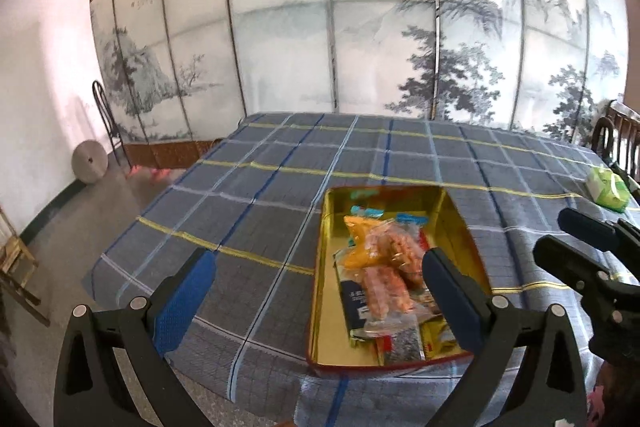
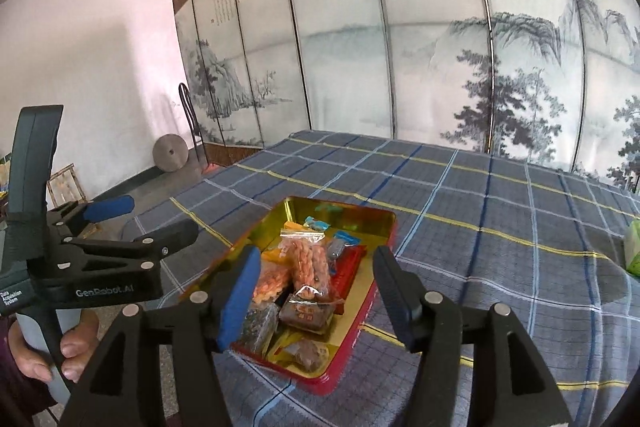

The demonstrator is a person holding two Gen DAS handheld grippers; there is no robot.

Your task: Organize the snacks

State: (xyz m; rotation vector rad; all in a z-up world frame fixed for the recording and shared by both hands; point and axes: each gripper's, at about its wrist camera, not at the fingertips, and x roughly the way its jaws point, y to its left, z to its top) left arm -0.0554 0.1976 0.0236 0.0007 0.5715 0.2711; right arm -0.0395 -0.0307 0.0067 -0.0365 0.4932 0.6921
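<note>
Closest to the lens in the left wrist view, the left gripper [image 1: 318,291] hangs above the near part of the table, its jaws spread wide and holding nothing, one blue pad over the plaid tablecloth [image 1: 260,187] at 8 o'clock and the other over the near right part of the tin [image 1: 326,267]. The right gripper [image 2: 316,301] is likewise spread and empty, raised above the tin's near end, pointing toward the folding screen [image 2: 400,47]. In the right wrist view the left gripper appears at 9 o'clock, held upright by the person's hand [image 2: 60,351], fingers wrapped round its handle. The tin, red outside and gold inside, sits open on the cloth near the table's front edge, at about 6 o'clock in both views. Inside lies a loose pile of snack packets [image 2: 304,279]: clear bags of orange-pink twists, a yellow bag, small blue-ended wrappers, dark brown packets. A green packet [image 1: 608,187] lies well apart at 3 o'clock.
</note>
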